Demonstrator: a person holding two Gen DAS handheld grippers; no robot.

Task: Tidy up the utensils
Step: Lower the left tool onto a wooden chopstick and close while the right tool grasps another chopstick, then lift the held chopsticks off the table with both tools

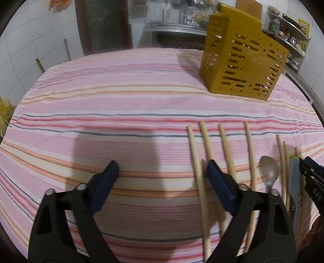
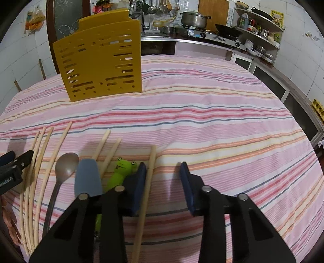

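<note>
A yellow slotted utensil holder (image 1: pixel 243 60) (image 2: pixel 101 64) stands upright at the back of the striped tablecloth (image 1: pixel 121 105). Several wooden chopsticks (image 1: pixel 226 149) (image 2: pixel 42 161) lie in a row near the front. Beside them lie a metal spoon (image 1: pixel 269 170) (image 2: pixel 64 165), a blue spatula (image 1: pixel 294 178) (image 2: pixel 87 178) and a green frog-headed utensil (image 2: pixel 121 170). My left gripper (image 1: pixel 163 174) is open low over the cloth, with the leftmost chopstick (image 1: pixel 196 161) lying just inside its right finger. My right gripper (image 2: pixel 163 176) is open, and one chopstick (image 2: pixel 149 176) lies between its jaws beside the left finger.
Behind the table runs a kitchen counter with a sink, a gas stove (image 2: pixel 214 35), a pot (image 2: pixel 193 19) and shelves of jars (image 2: pixel 261 26). Bare cloth (image 2: pixel 222 121) stretches to the right of the utensils. A dark door (image 1: pixel 103 24) stands at the back left.
</note>
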